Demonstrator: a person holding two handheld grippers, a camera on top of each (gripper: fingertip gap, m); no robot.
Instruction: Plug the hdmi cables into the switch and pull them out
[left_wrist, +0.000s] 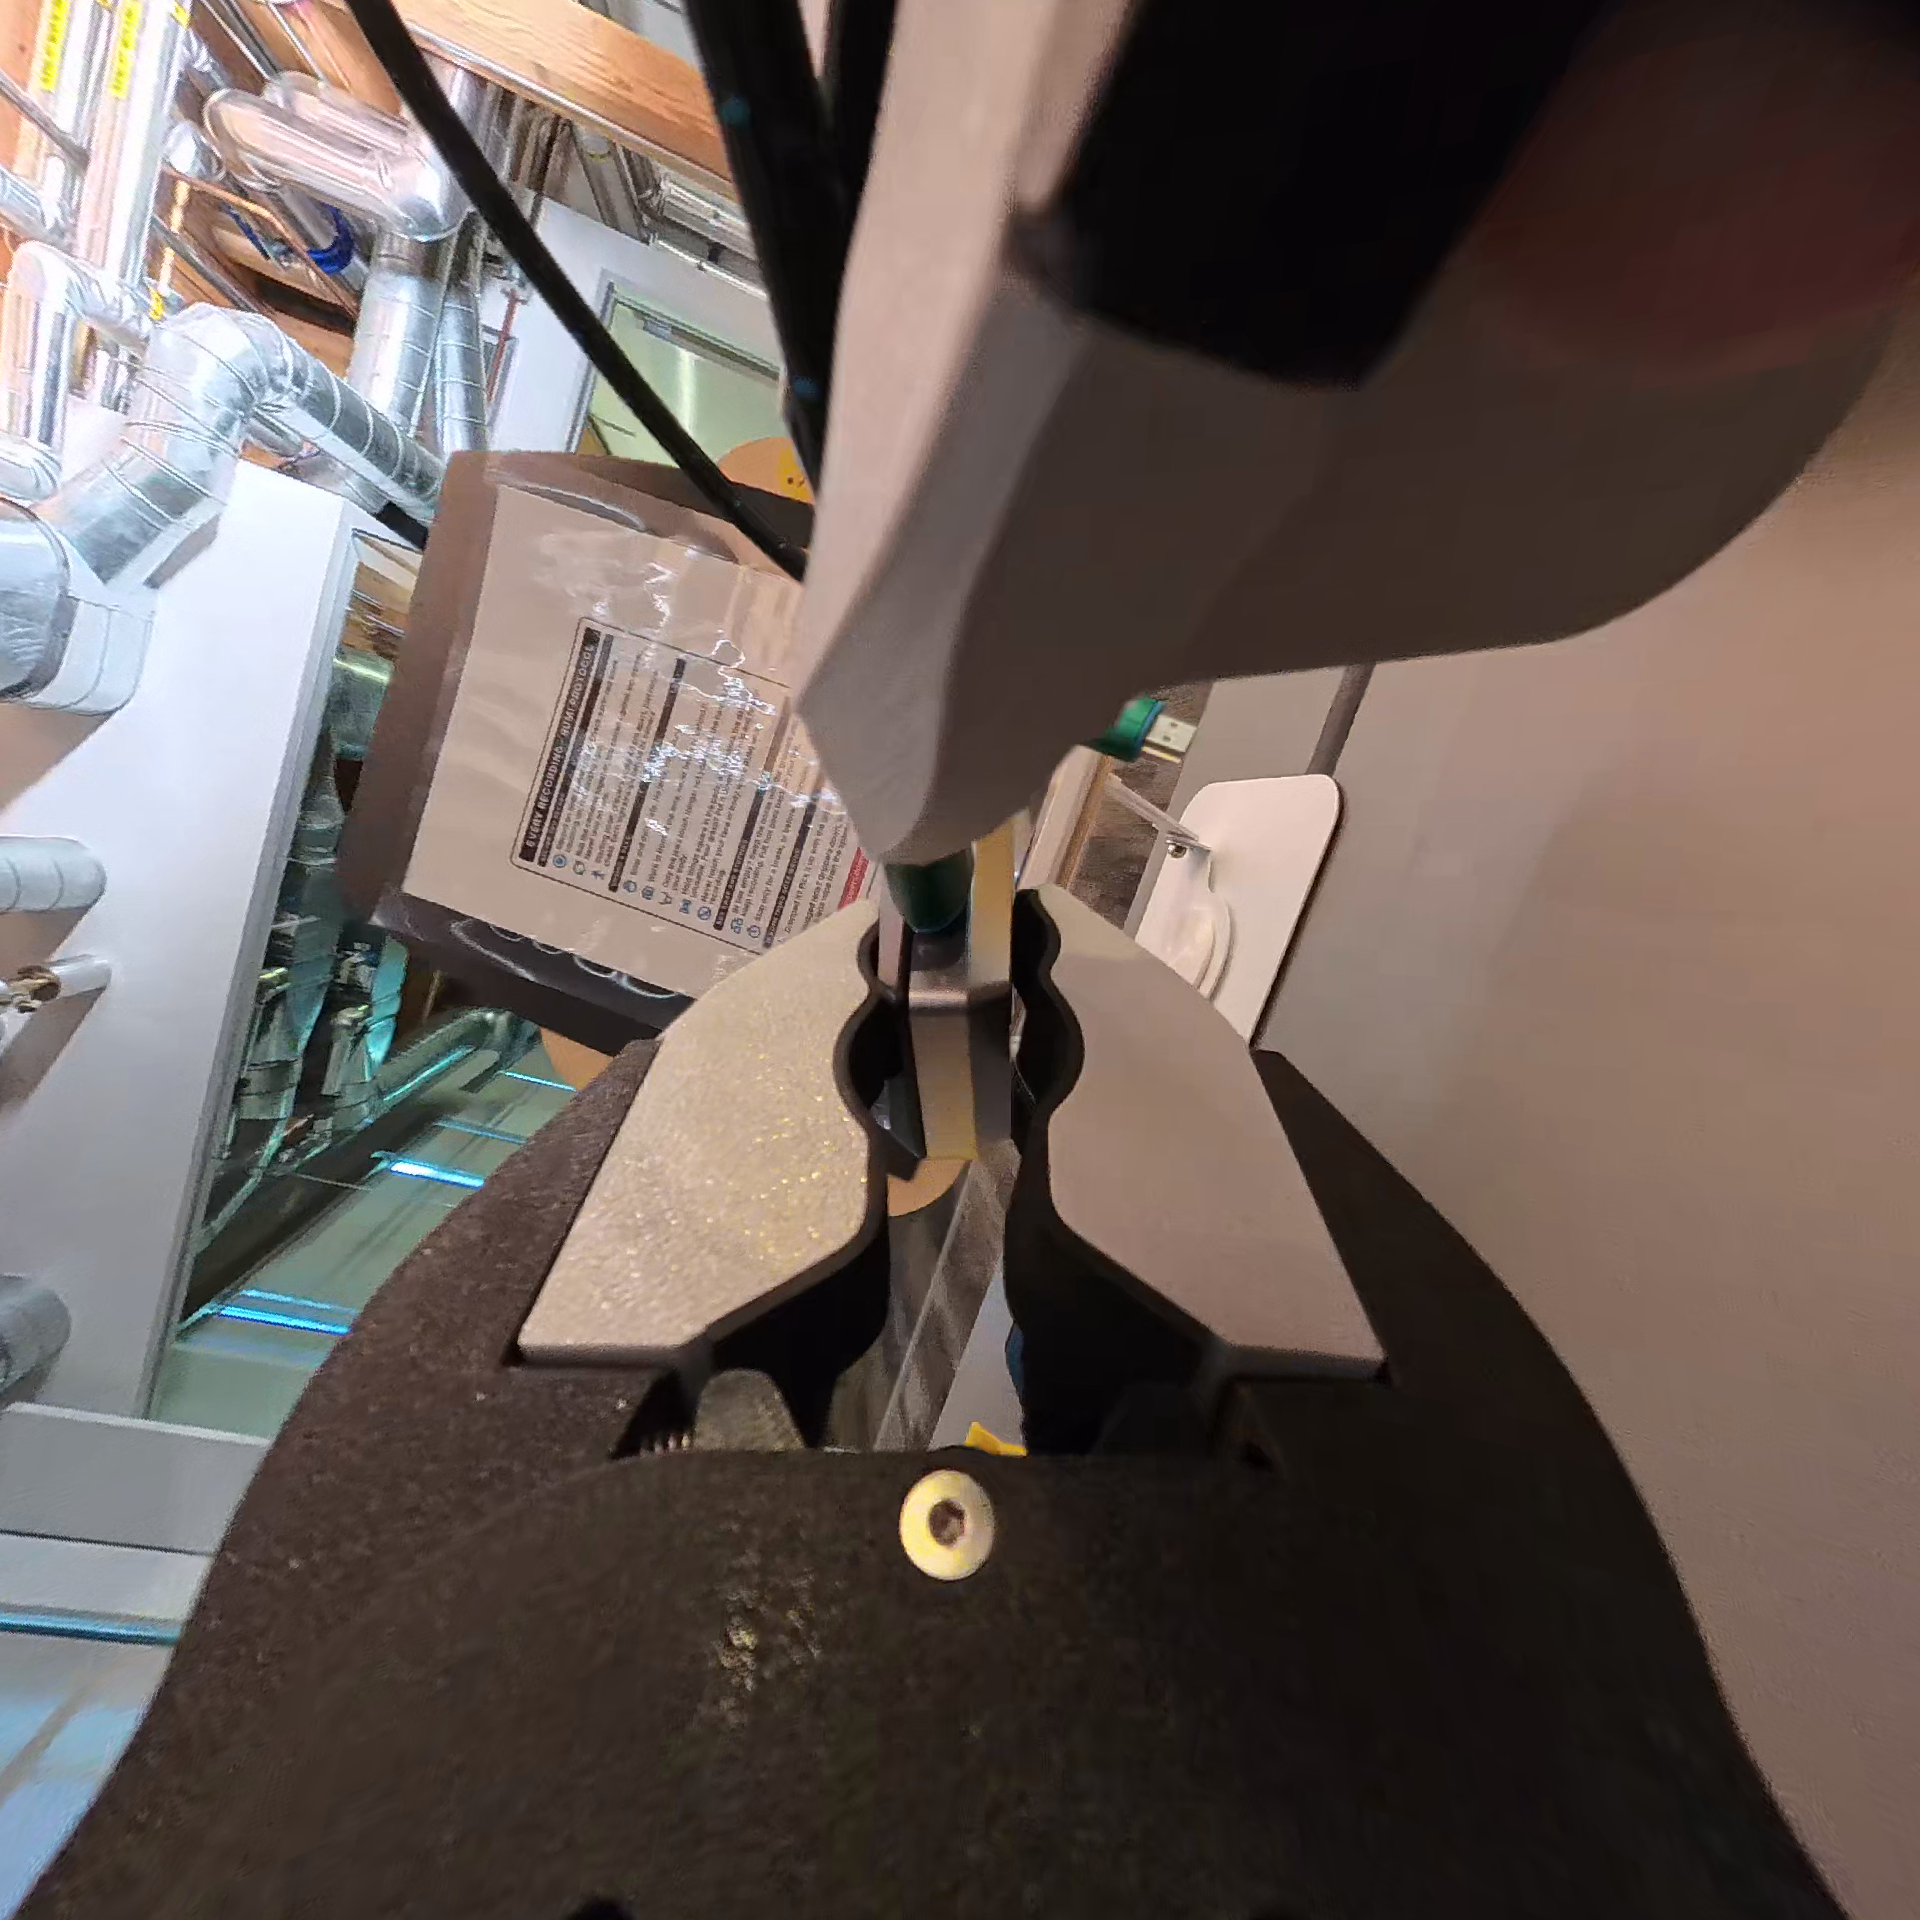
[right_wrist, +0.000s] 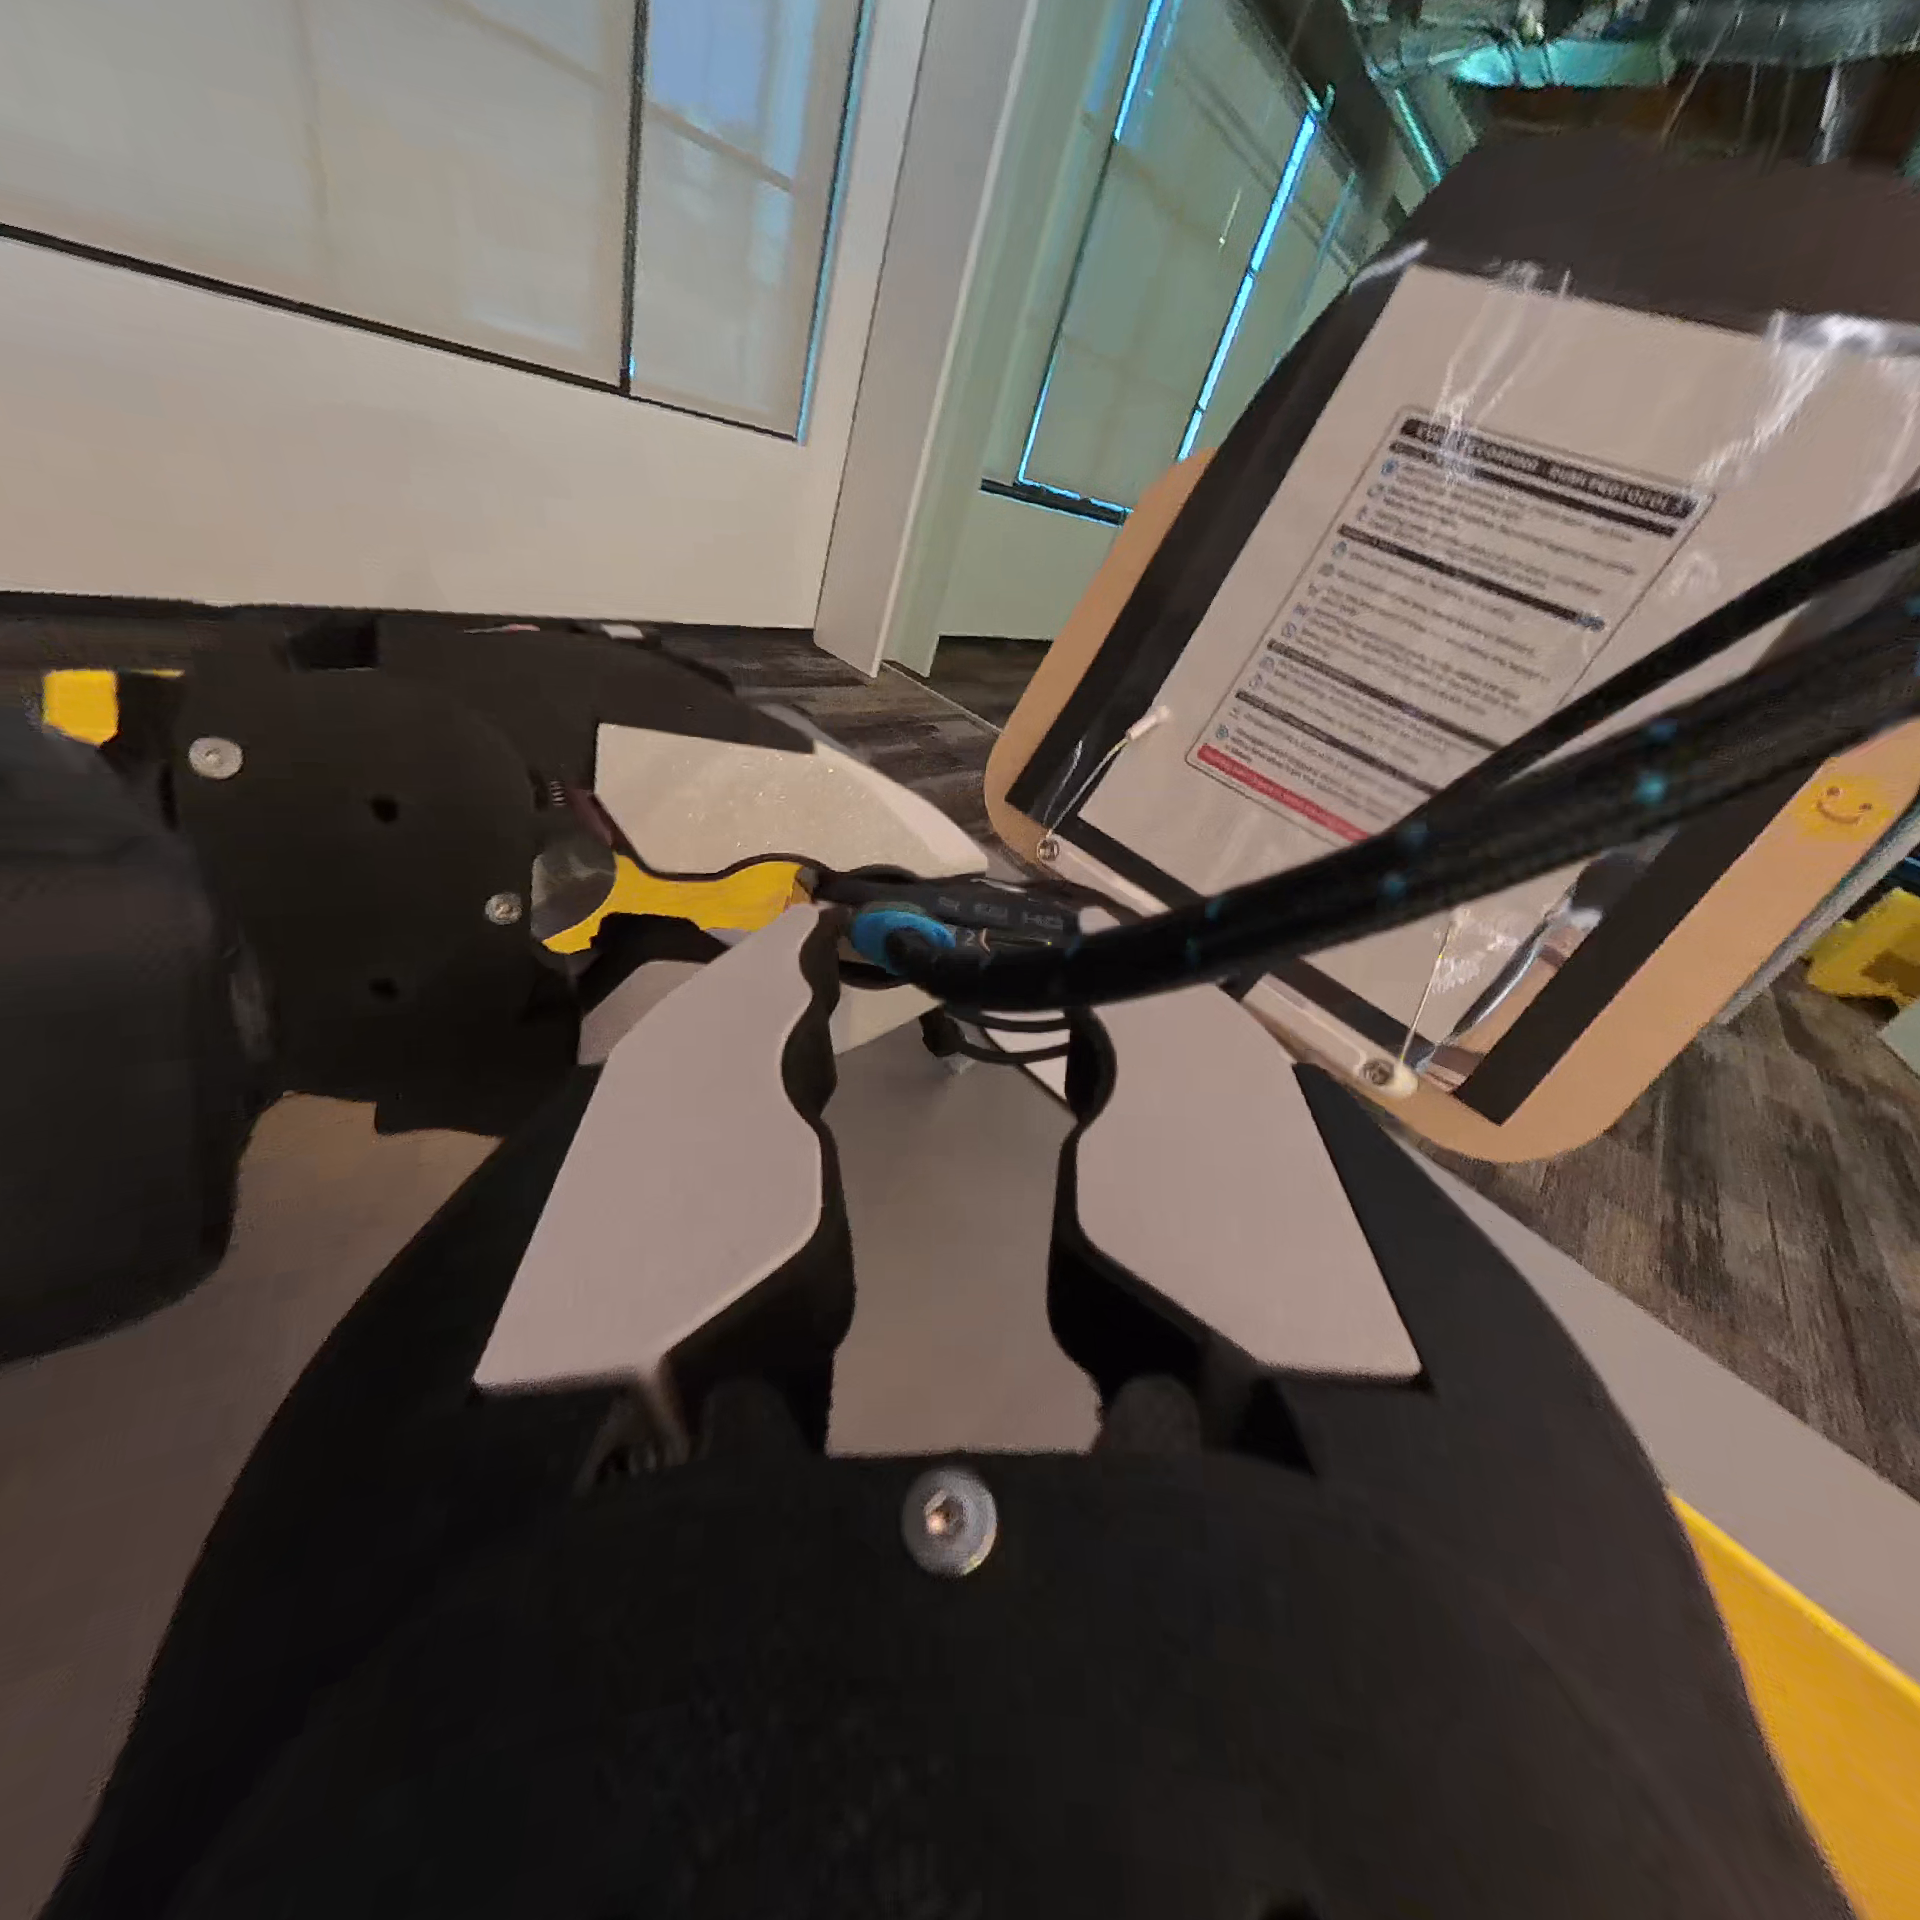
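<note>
- Left gripper was clamped on the small black HDMI switch, with its fingers closed on the switch's thin body. The switch was held above the grey table, toward the edge where the board with the laminated sheet stood.
- Right gripper had its jaws apart, flanking the blue-collared HDMI plug where it met the switch; no contact with the plug could be confirmed.
- Step in hand, as judged: one plug appeared seated in the switch, and the right gripper was lined up to grasp it, probably for the pull-out.
- Next move, as judged: close on the plug body rather than the braided cable, then draw straight along the port axis while the left gripper braces the switch.
- Count: one switch; two grippers; one board. At least two braided cables led off together, the exact number unclear. A second green-collared connector showed beyond, unplugged.
</note>
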